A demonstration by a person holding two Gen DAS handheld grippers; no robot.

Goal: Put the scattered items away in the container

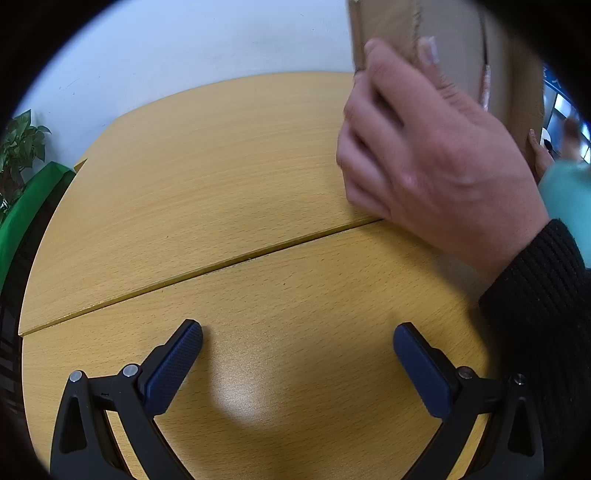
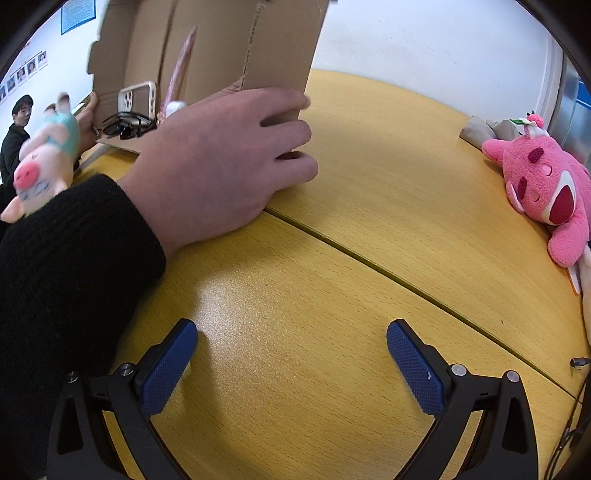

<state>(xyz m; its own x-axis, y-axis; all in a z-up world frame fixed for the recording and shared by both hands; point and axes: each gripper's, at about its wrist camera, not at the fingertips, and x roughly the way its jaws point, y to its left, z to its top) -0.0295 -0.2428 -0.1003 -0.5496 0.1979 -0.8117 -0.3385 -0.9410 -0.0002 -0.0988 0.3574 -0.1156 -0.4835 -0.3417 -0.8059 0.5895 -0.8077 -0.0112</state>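
The left gripper (image 1: 297, 343) is hovering low over the wooden table (image 1: 207, 184), its blue pads spread wide apart with nothing between them. The right gripper (image 2: 291, 341) is doing the same over the table (image 2: 369, 184), jaws parted and empty.

The cardboard box (image 2: 221, 48) is being tipped up on the table, well ahead of both grippers; in the left view the box (image 1: 391, 29) is sitting ahead and to the right of the pads, in the right view ahead and to the left. A hand (image 2: 229, 158) in a black sleeve (image 2: 66, 266) is gripping the box's near edge, seen also from the left as a hand (image 1: 436, 158). Inside the box are lying a phone case (image 2: 136, 98), dark glasses (image 2: 127, 125) and a pink pen-like item (image 2: 181, 66). A small pig plush (image 2: 44, 158) is showing blurred left of the box. A pink bear plush (image 2: 543, 184) is lying on the table far to the right of the box, well apart from the right gripper
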